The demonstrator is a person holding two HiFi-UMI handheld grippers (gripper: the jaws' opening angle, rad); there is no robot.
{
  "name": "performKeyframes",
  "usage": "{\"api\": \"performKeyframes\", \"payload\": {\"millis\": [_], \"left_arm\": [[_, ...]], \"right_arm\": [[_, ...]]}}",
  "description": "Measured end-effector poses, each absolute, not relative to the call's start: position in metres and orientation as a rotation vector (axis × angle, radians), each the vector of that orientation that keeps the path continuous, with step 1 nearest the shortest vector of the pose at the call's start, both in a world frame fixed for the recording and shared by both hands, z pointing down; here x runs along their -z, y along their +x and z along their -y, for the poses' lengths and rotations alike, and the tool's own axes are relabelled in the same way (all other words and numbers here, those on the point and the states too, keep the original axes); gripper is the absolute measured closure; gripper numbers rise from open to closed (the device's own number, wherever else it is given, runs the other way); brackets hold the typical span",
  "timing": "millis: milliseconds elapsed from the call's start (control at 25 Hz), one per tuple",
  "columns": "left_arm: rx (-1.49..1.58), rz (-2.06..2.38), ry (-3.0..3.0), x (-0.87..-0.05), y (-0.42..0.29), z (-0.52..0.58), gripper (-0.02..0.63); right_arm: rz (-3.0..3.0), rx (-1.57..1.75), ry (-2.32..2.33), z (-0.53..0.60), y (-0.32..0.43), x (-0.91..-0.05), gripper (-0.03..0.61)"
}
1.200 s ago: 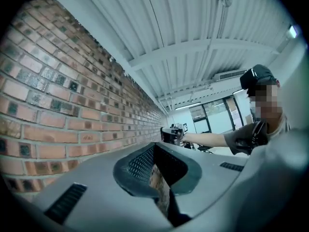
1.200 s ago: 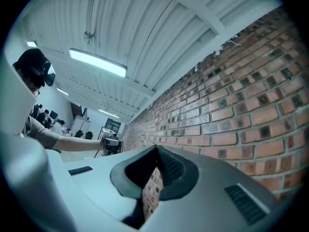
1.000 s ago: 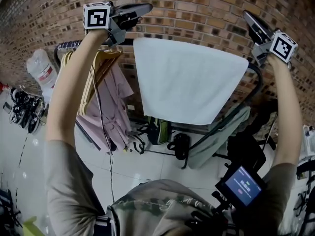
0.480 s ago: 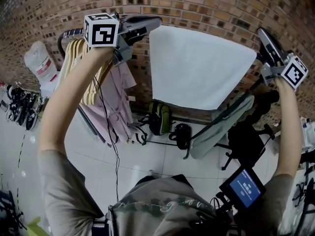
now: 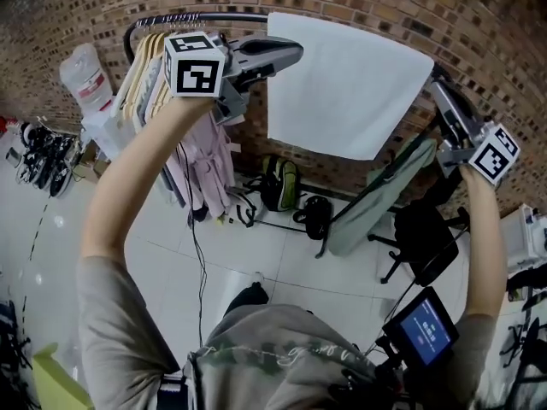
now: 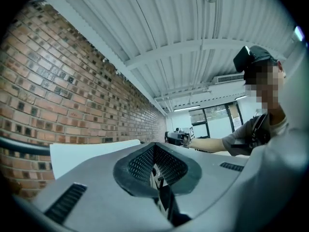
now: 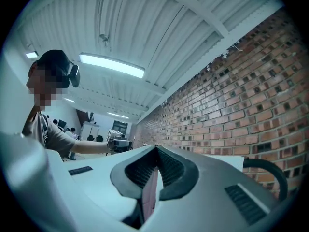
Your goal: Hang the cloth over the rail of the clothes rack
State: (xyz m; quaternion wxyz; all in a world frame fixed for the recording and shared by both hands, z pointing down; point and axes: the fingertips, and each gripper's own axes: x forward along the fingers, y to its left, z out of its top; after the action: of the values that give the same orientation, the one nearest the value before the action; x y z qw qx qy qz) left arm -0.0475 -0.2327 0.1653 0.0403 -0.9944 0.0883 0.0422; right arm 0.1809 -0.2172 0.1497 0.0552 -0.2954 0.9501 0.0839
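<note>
The white cloth (image 5: pixel 346 84) hangs flat over the black rail (image 5: pixel 214 15) of the clothes rack against the brick wall. My left gripper (image 5: pixel 295 51) is raised by the cloth's left edge, its tip overlapping that edge in the head view. It is shut, with nothing seen in the jaws. My right gripper (image 5: pixel 438 92) is up beside the cloth's right edge, also shut with nothing seen held. The left gripper view shows the cloth (image 6: pixel 91 151) and the rail (image 6: pixel 19 146) to the left of the jaws. In the right gripper view the rail's bend (image 7: pixel 270 170) curves at the right.
Wooden hangers (image 5: pixel 149 71) and a pink garment (image 5: pixel 201 161) fill the rack's left end. A grey-green garment (image 5: pixel 376 203) droops off the right end. A water jug (image 5: pixel 85 75), shoes (image 5: pixel 34 161), bags (image 5: pixel 282 186) and a dark chair (image 5: pixel 427 237) stand on the white floor.
The head view has swung, so rack and cloth sit higher in the picture. Both grippers have come lower and the left one now overlaps the cloth's left edge. The cloth stays draped.
</note>
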Motion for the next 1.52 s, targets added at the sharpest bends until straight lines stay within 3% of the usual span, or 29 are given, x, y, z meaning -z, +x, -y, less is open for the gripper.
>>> {"api": "performKeyframes", "payload": {"millis": [560, 920, 1040, 1520], "left_arm": [[-0.263, -0.237, -3.14, -0.231, -0.058, 0.051, 0.611], [-0.275, -0.236, -3.135, -0.274, -0.076, 0.015, 0.611], [-0.147, -0.256, -3.024, -0.291, -0.072, -0.008, 0.611], [-0.123, -0.282, -3.121, -0.404, -0.048, -0.049, 0.611]], "right_arm": [[-2.995, -0.072, -0.732, 0.049, 0.118, -0.252, 0.572], [-3.0, -0.022, -0.665, -0.008, 0.072, -0.304, 0.572], [-3.021, -0.076, -0.605, -0.027, 0.054, -0.318, 0.572], [-3.064, -0.026, -0.553, -0.063, 0.025, -0.416, 0.572]]}}
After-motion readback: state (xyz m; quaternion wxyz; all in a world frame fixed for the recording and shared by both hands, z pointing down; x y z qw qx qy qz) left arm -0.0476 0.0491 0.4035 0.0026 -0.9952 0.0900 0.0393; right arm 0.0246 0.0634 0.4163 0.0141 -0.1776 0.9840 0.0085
